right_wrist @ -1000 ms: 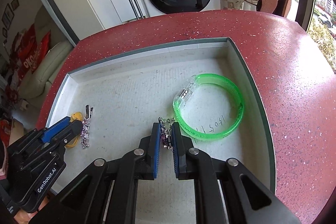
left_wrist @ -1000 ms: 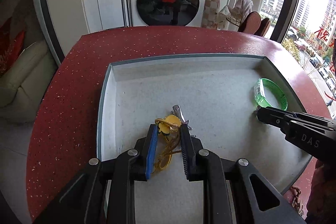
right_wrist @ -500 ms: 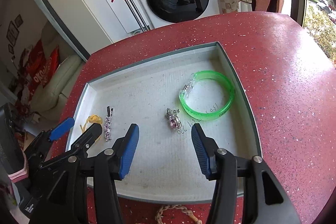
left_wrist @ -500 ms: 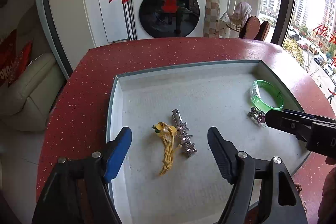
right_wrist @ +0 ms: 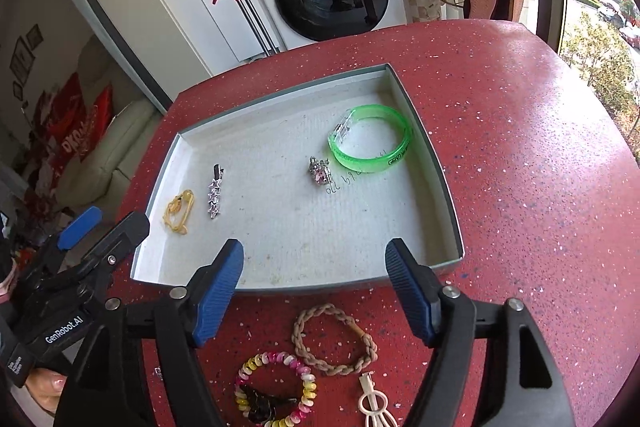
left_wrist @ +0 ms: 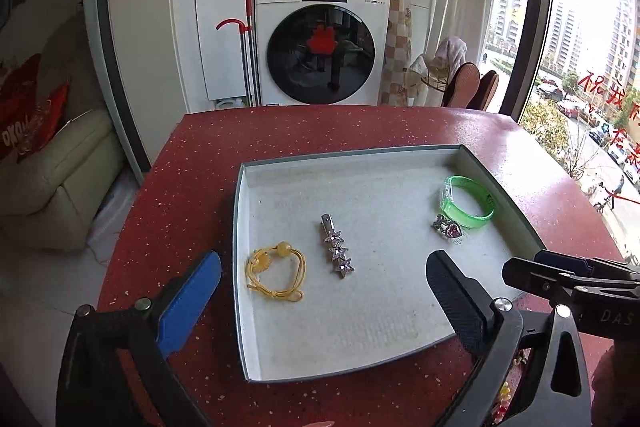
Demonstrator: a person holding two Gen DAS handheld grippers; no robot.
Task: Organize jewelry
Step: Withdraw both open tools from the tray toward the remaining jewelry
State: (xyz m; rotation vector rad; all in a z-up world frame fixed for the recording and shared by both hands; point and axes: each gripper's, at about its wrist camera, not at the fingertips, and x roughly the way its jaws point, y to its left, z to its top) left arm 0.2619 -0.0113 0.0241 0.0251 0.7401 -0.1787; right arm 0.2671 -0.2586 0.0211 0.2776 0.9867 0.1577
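A grey tray (left_wrist: 360,159) (right_wrist: 448,211) sits on the red table. In it lie a yellow hair tie (left_wrist: 276,273) (right_wrist: 179,211), a silver star hair clip (left_wrist: 337,251) (right_wrist: 214,191), a pink-stone ring (left_wrist: 448,227) (right_wrist: 320,171) and a green bangle (left_wrist: 468,202) (right_wrist: 370,139). My left gripper (left_wrist: 320,287) is open and empty, raised above the tray's near left. My right gripper (right_wrist: 316,291) is open and empty over the tray's near edge. On the table before the tray lie a braided bracelet (right_wrist: 334,339), a pink-yellow coil tie (right_wrist: 276,387) and a cream clip (right_wrist: 374,407).
A washing machine (left_wrist: 320,39) stands behind the table, with a red-handled mop (left_wrist: 246,47) beside it. A cream sofa (left_wrist: 52,179) is at the left. A window (left_wrist: 592,67) is at the right. The right gripper's body (left_wrist: 576,283) shows in the left wrist view.
Both grippers let go, opened wide and drew back and up. The yellow hair tie and the ring now lie free in the tray.
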